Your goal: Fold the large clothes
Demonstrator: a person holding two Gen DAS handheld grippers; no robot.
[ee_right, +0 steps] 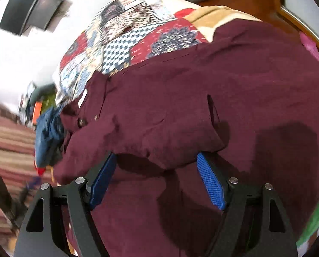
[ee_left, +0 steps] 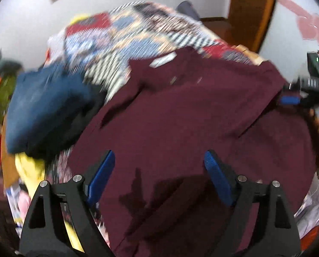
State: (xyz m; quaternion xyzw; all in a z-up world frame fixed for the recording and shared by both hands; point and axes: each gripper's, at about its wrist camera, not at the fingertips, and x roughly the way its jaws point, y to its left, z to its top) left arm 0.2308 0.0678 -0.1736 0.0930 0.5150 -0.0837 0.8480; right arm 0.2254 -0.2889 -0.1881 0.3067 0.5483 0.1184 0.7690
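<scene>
a: the shirt (ee_right: 202,98), a big maroon button-up, lies spread over the quilt (ee_right: 138,34) on a bed, with a white label (ee_left: 162,61) at the collar and buttons (ee_right: 81,121) down the placket. one sleeve (ee_right: 138,137) is folded across the body, its edge lying between the right gripper's (ee_right: 157,180) blue pads (ee_right: 211,184).

b: does that gripper have it?

a: not that i can see. the jaws stand wide and nothing is pinched; the sleeve edge only overhangs the gap. the left gripper (ee_left: 159,177) is also spread wide and empty, hanging over the lower body of the shirt.

b: so the step in hand?

a: probably taking hold for the next fold. i'd close the right gripper on the sleeve edge, pinching both layers, and have the left take the hem on its own side, then lift together so the cloth stays square. it looks thin and limp, so a one-sided pull would likely drag wrinkles across it.

b: anything near?

a: a heap of blue cloth (ee_left: 48,107) lies just beside the collar end, with yellow cloth (ee_left: 30,171) below it. keep the fold off them. the left view is blurred, so finer creases are hard to read.
</scene>
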